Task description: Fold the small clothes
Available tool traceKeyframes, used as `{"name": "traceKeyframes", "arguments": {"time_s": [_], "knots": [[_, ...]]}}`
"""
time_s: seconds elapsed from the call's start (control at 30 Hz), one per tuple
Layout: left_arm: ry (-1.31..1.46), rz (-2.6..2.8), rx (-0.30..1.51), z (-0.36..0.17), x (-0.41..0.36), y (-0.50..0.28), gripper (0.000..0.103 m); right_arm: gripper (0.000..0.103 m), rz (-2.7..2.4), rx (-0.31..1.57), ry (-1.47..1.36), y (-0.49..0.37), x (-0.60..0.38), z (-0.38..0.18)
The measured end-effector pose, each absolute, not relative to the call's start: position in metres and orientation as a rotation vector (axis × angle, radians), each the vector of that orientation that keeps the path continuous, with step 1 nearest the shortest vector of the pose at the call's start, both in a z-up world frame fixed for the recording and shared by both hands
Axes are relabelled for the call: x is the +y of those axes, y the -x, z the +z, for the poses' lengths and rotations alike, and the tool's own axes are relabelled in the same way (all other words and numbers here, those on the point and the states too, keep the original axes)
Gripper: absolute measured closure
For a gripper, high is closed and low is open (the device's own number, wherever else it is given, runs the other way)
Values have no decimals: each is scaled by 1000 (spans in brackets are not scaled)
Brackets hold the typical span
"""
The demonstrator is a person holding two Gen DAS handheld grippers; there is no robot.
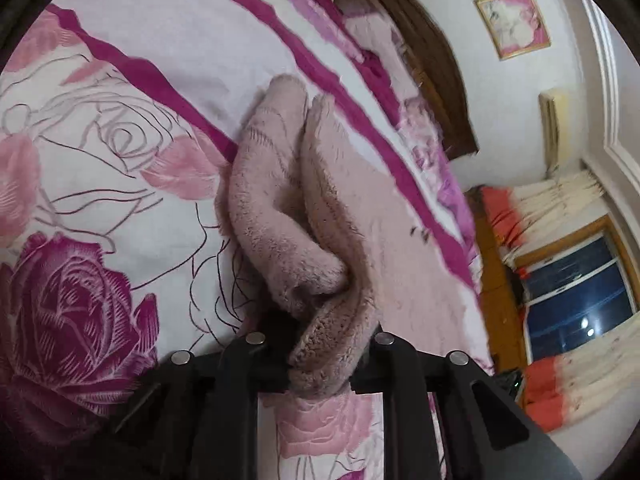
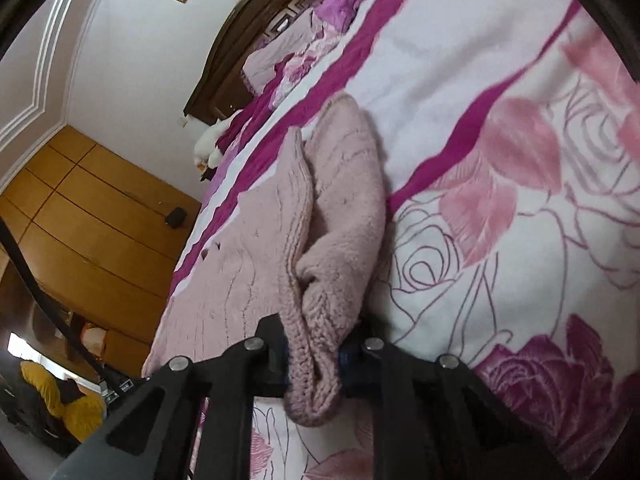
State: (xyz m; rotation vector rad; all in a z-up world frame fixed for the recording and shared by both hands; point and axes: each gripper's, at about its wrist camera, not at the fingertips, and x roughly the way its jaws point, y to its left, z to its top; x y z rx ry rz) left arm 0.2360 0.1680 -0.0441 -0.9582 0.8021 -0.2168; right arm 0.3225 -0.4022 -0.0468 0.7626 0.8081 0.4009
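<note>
A fuzzy pale pink knitted garment (image 1: 352,208) lies spread on a bed with a rose-print cover. Its near left edge is bunched up, and my left gripper (image 1: 320,364) is shut on that thick fold, which fills the space between the black jaws. A sleeve (image 1: 272,184) curls over beside the body. In the right wrist view the same pink garment (image 2: 240,248) lies flat with its right sleeve (image 2: 344,200) folded alongside. My right gripper (image 2: 314,364) is shut on the ribbed hem bunched between its jaws.
The bed cover (image 1: 100,152) is white with magenta stripes and pink roses. A dark wooden headboard (image 2: 232,60) and pillows (image 2: 280,52) sit at the far end. A wooden wardrobe (image 2: 88,216), a window (image 1: 576,296) with curtains and a framed picture (image 1: 514,22) surround the bed.
</note>
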Motion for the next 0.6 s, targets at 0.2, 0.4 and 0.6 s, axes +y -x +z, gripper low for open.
{"name": "traceKeyframes", "arguments": {"time_s": [0.2, 0.4, 0.6], "knots": [[979, -260, 734, -21, 170, -208, 103, 90, 447, 767, -805, -294, -404, -25], [981, -279, 749, -18, 171, -155, 103, 90, 447, 769, -784, -222, -408, -7], [966, -300, 780, -18, 166, -84, 103, 90, 421, 803, -801, -132, -424, -20]]}}
